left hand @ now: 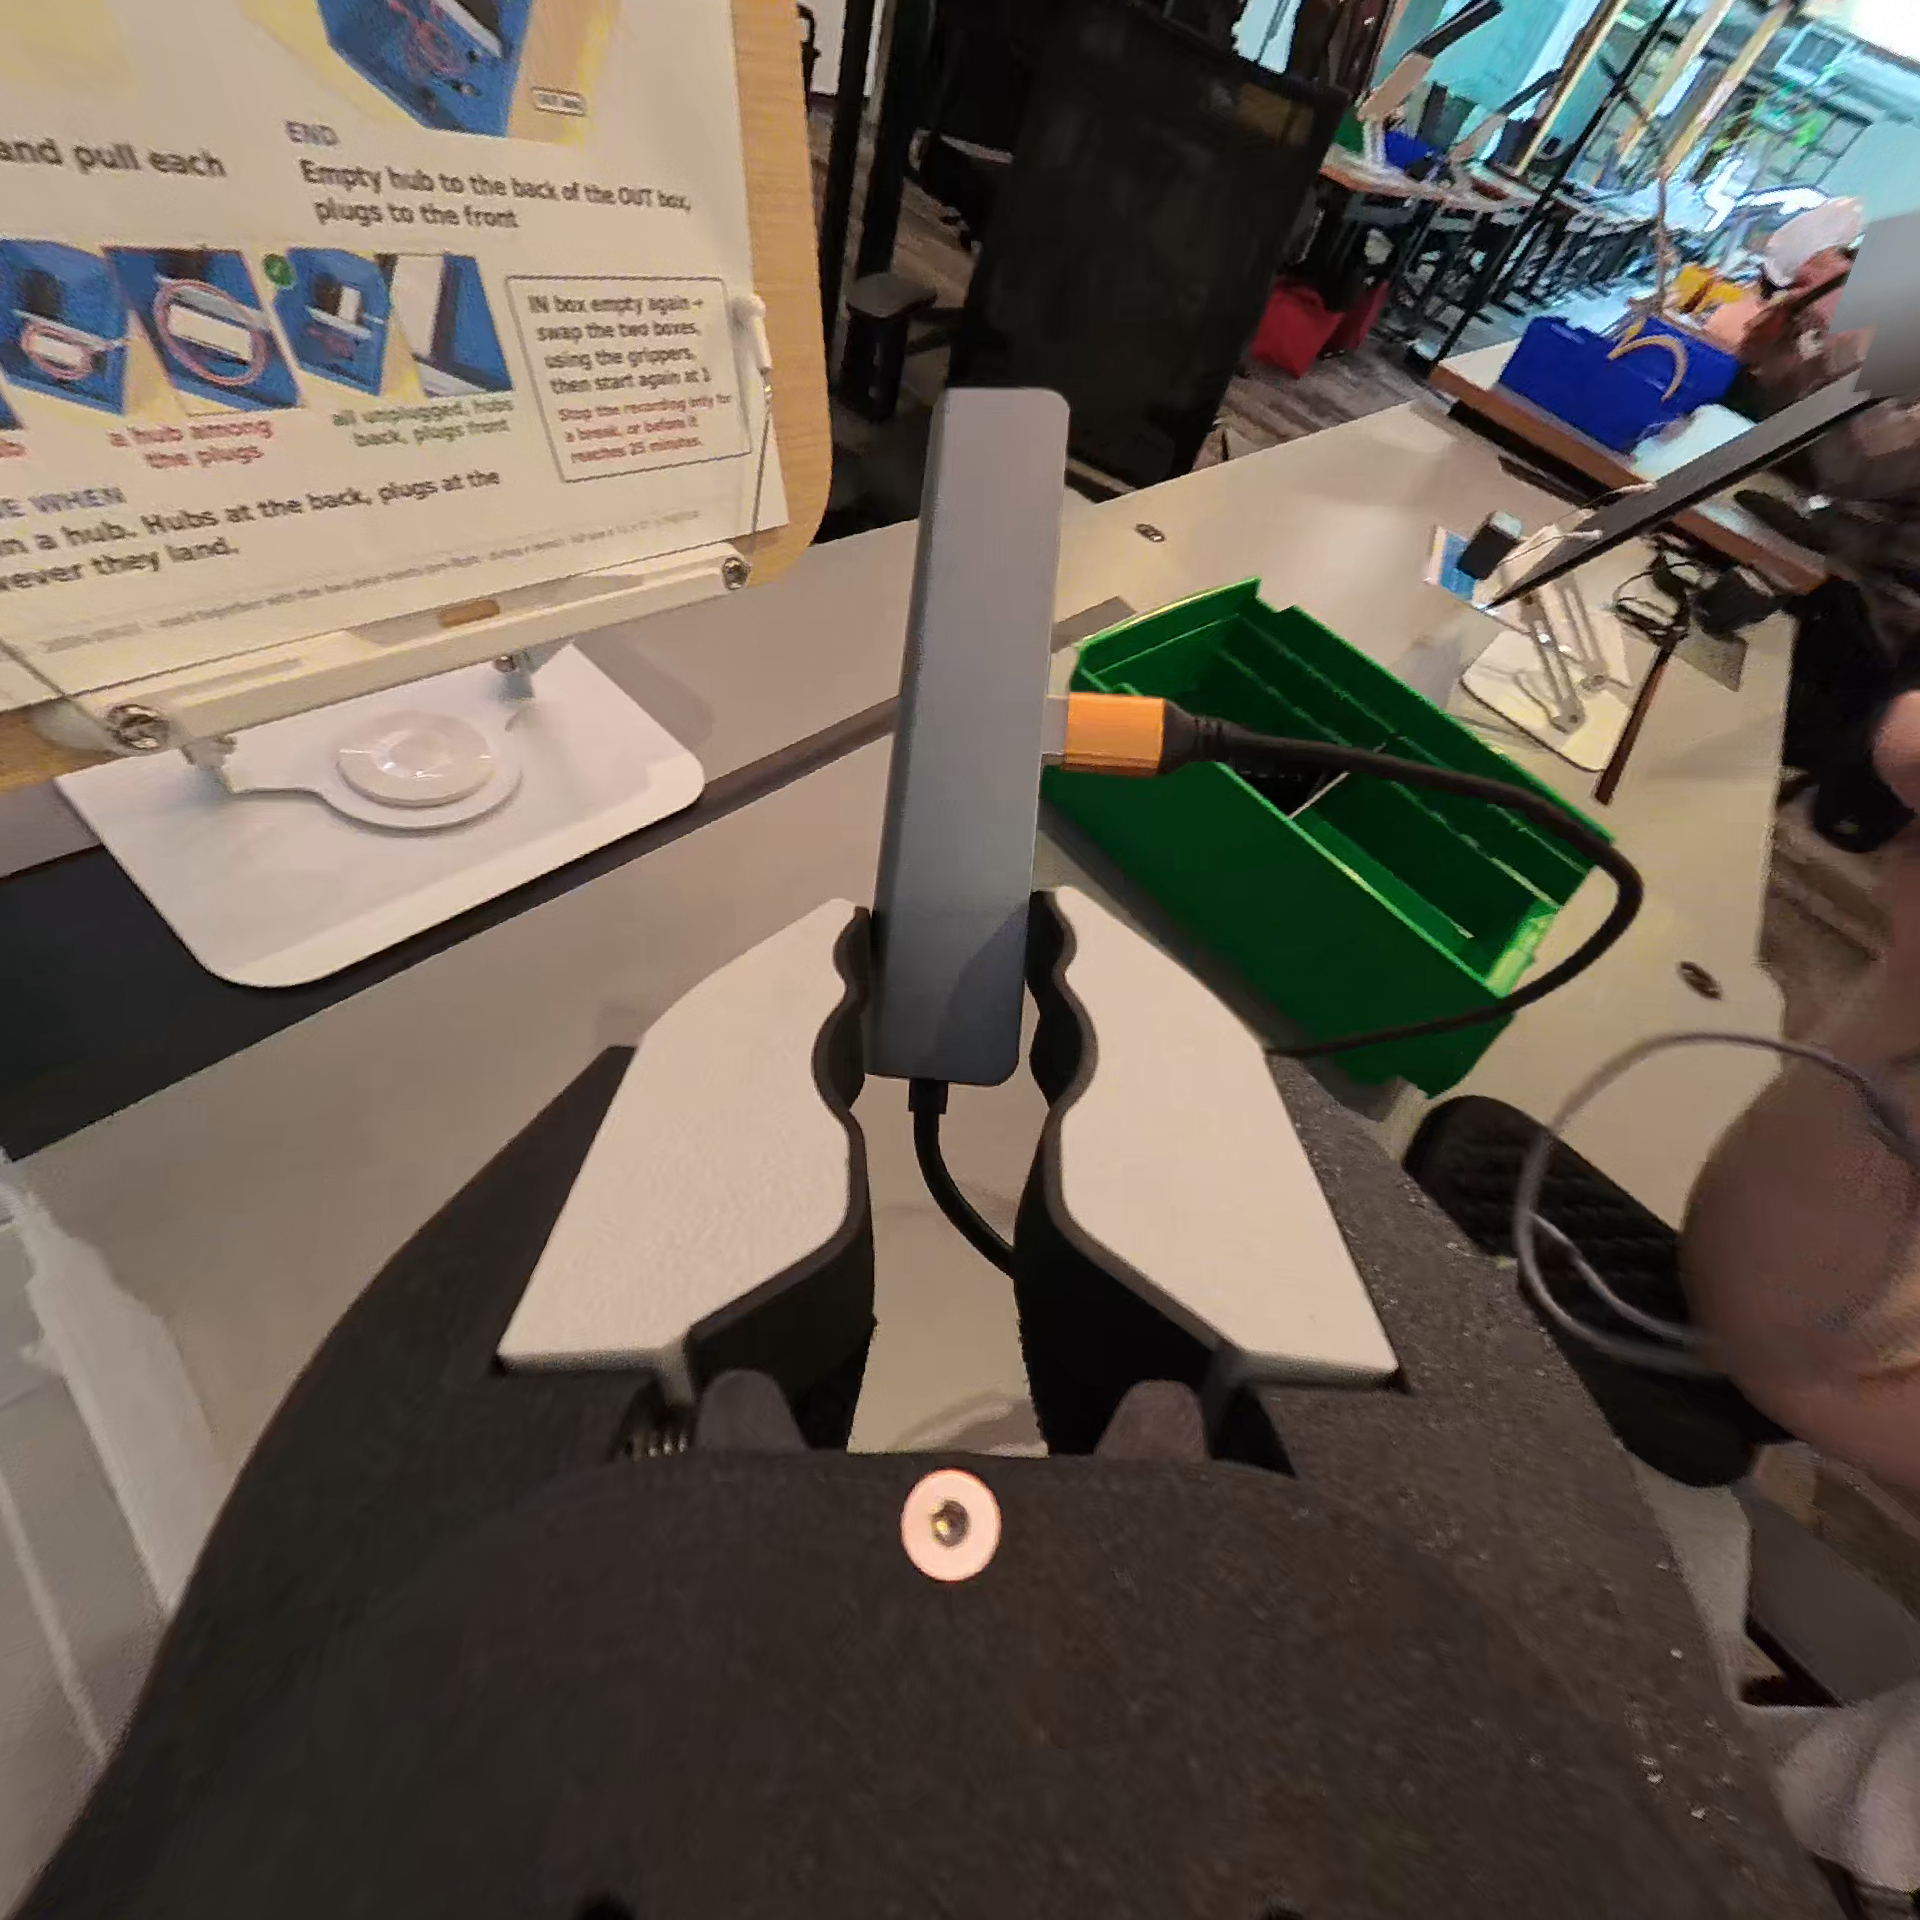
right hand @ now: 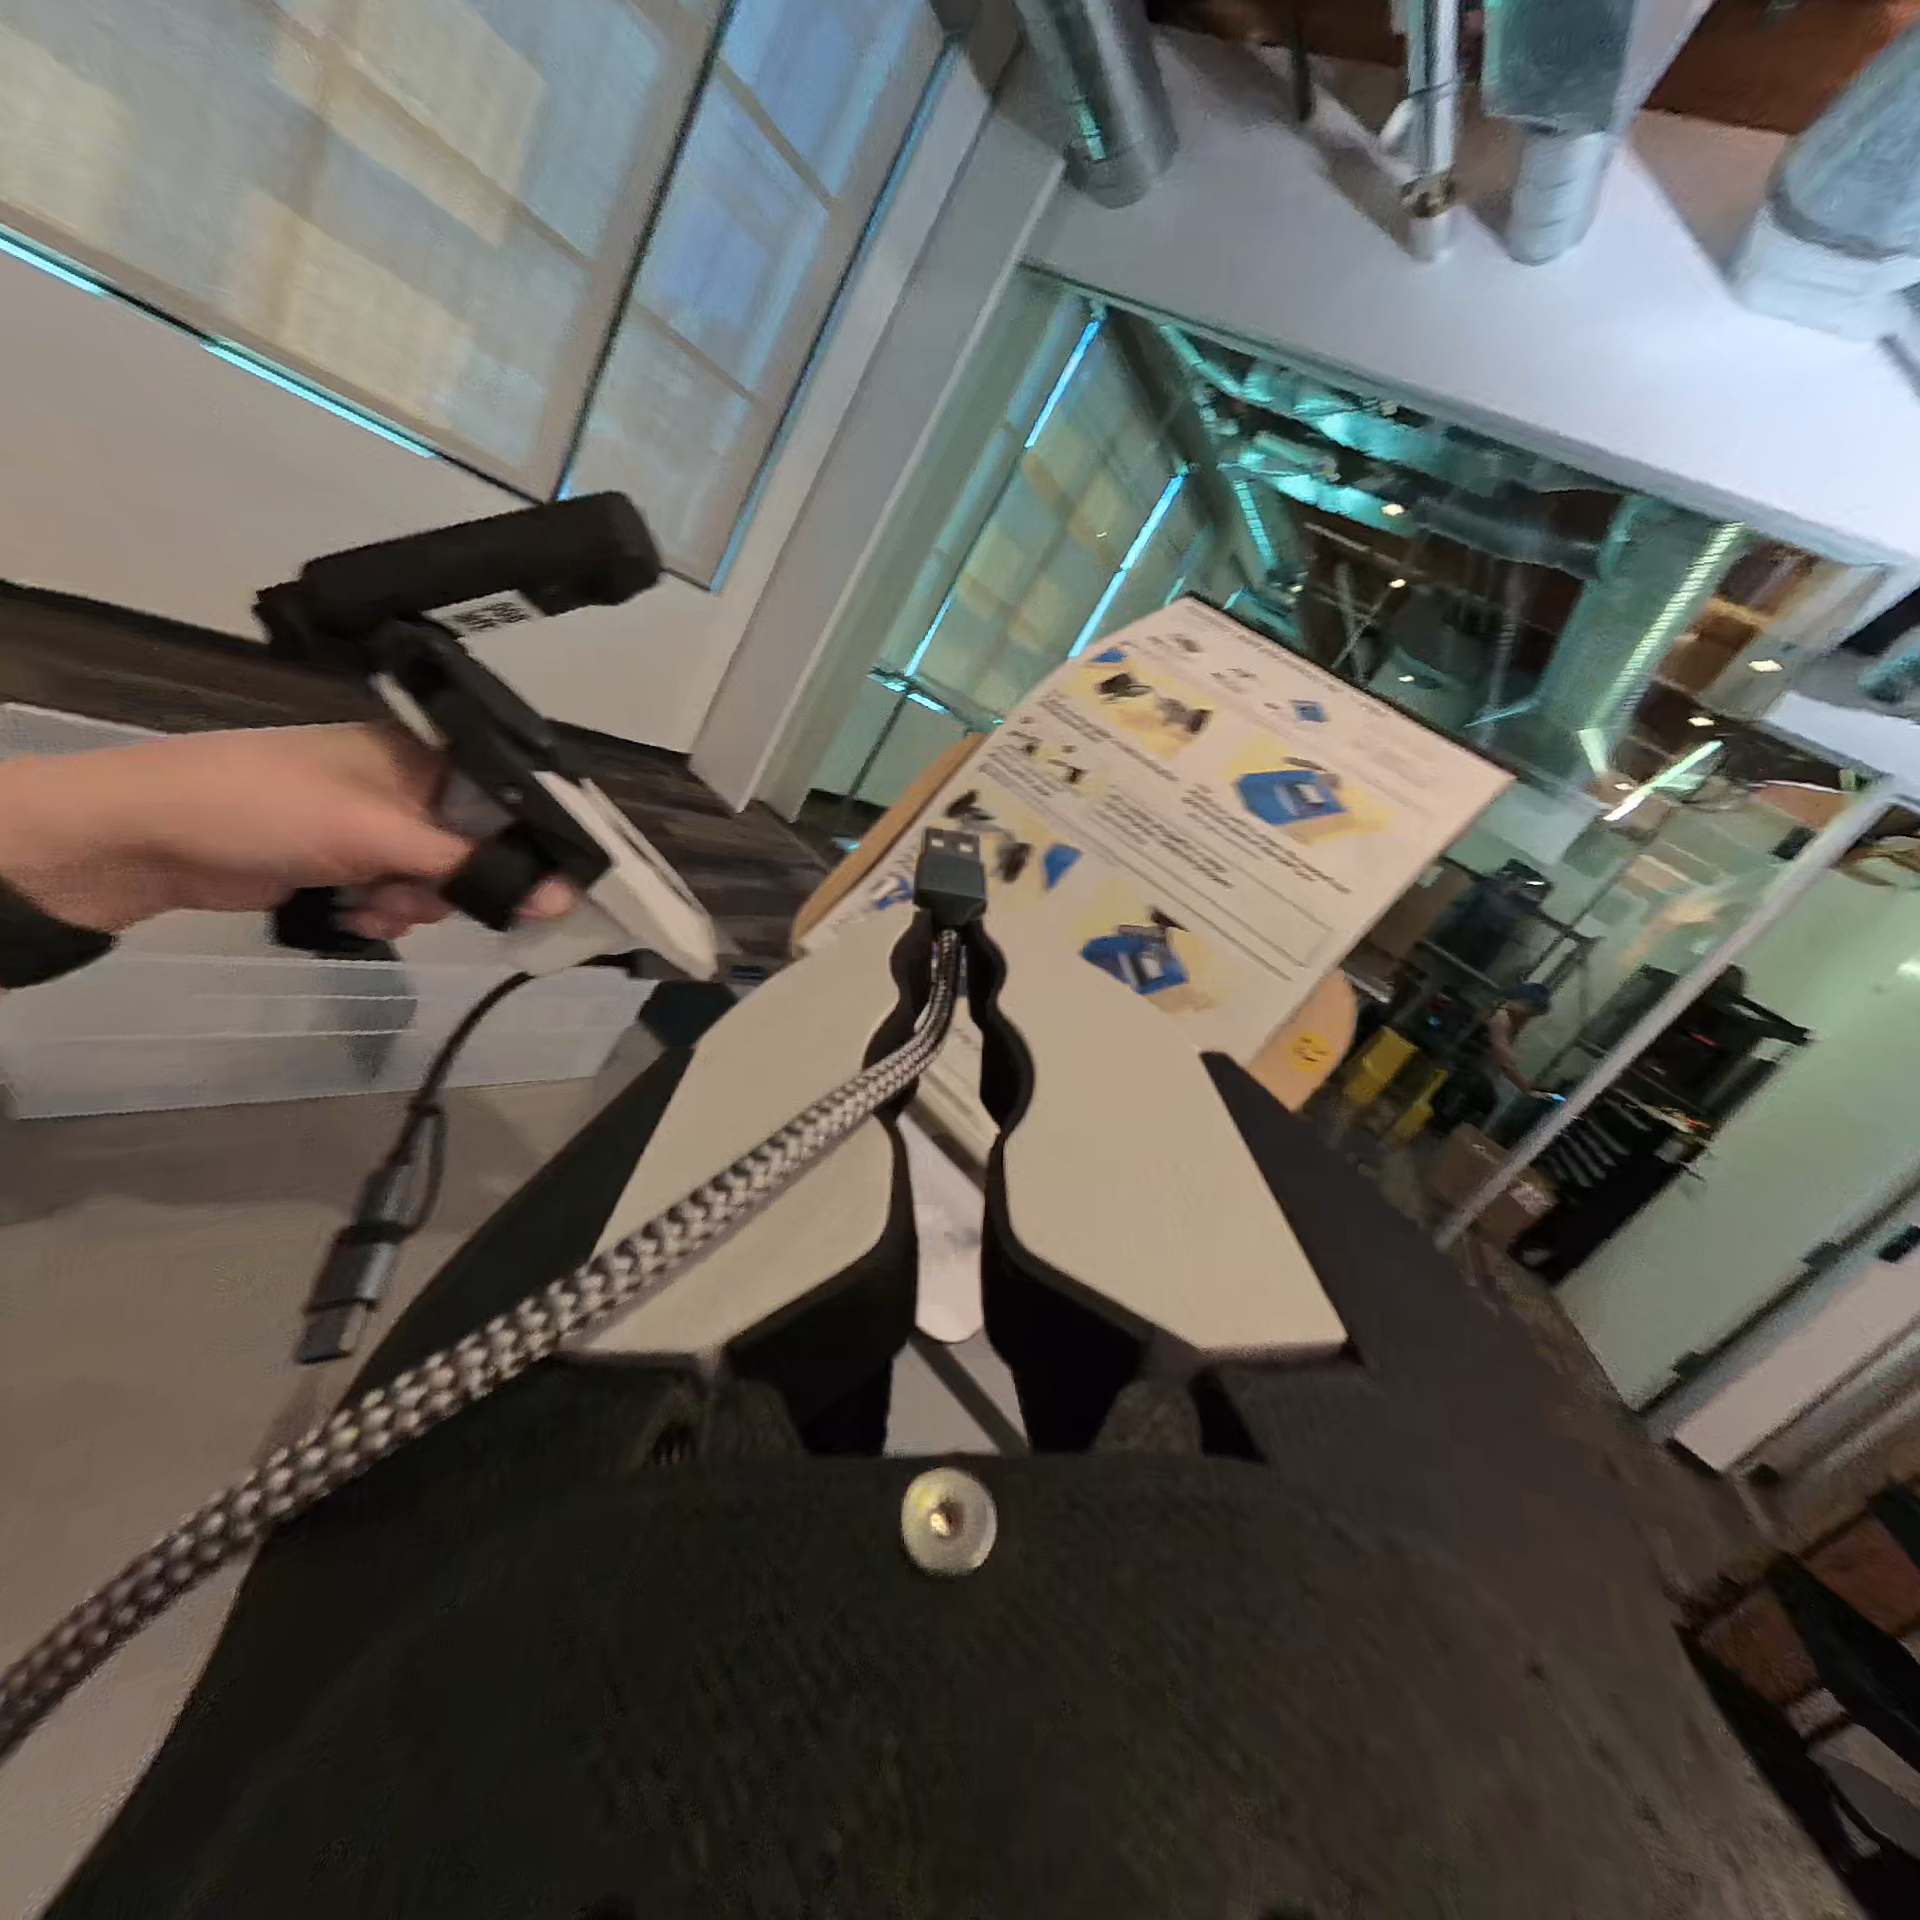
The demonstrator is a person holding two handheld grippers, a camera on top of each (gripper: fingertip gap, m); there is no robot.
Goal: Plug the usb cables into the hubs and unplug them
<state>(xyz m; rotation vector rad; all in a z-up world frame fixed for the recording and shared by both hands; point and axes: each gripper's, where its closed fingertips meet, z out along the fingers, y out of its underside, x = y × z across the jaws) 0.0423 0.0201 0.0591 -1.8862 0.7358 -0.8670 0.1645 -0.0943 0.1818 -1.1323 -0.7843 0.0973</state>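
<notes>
Here the left gripper (left hand: 948,997), with matte grey plates edged in wavy black rubber, is clamped on the lower end of a slim, flat grey metal hub (left hand: 971,727) that stands upright between its fingers. A smooth orange-shelled USB plug (left hand: 1114,734) sits in the hub's right edge, its thin black cable (left hand: 1538,821) looping down to the right over a ribbed green plastic bin (left hand: 1340,842) on the pale grey table (left hand: 540,1049). Only this view shows the hub and bin. The right wrist view, tilted toward the ceiling, shows the right gripper (right hand: 948,961) closed on a black-and-white braided cable (right hand: 665,1226) just behind its dark rectangular USB-A plug (right hand: 951,875), which points up, free of any port. To its left a hand (right hand: 239,831) holds the other gripper, and a dark grey adapter plug (right hand: 364,1262) dangles on a cable. A white laminated instruction sheet (right hand: 1174,842) stands behind.
</notes>
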